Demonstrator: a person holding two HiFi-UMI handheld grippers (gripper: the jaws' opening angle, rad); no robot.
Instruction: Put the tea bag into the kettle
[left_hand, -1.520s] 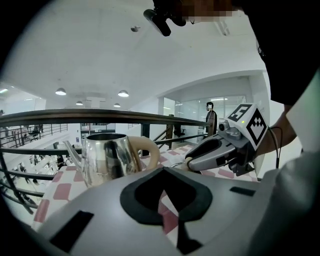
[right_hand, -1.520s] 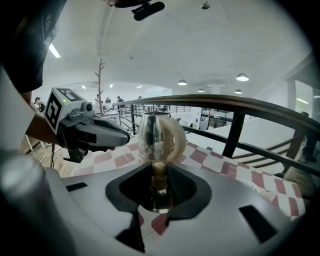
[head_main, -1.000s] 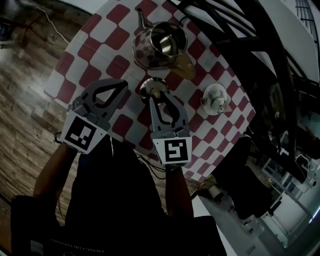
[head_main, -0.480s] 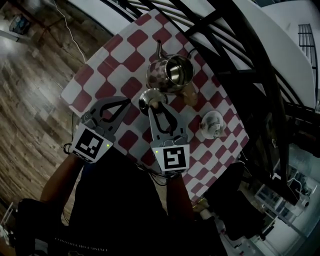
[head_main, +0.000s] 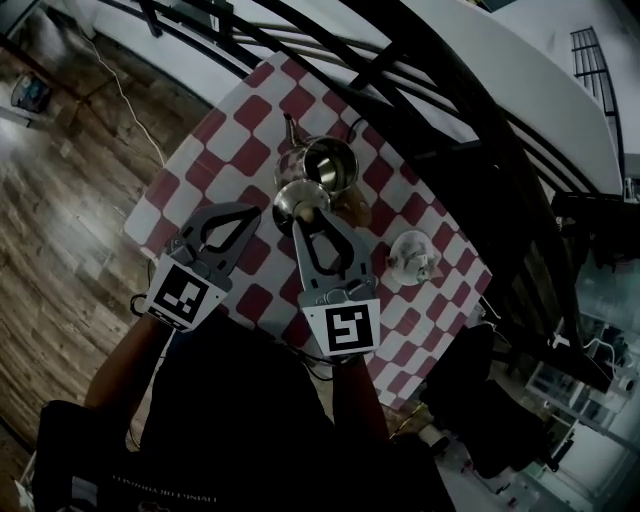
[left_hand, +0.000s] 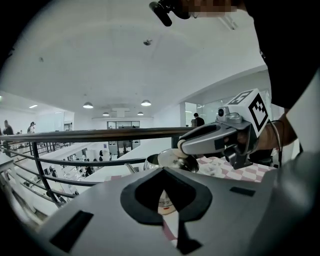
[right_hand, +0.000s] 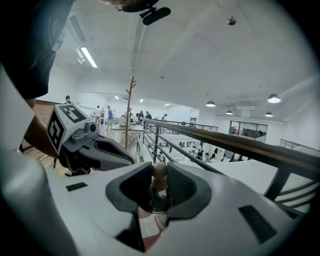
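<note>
- At the middle of the head view, the right hand-held gripper (head_main: 305, 210) is pinching the knob of the lid (head_main: 292, 200), which is off the open kettle (head_main: 330, 165) and sits just below it in the frame.
- The left hand-held gripper (head_main: 248, 213) is pressed together with nothing in it, just left of the lid.
- The tea bag seems to lie in the white cup (head_main: 410, 255) on the checkered table (head_main: 230, 130), to the lower right of the right hand-held gripper. It is too small to tell its long axis.
- The right one is nearer to the cup but busy, so I judge the free left one would have to cross over.
- Count: one kettle, one lid, one cup, two hand-held grippers.
</note>
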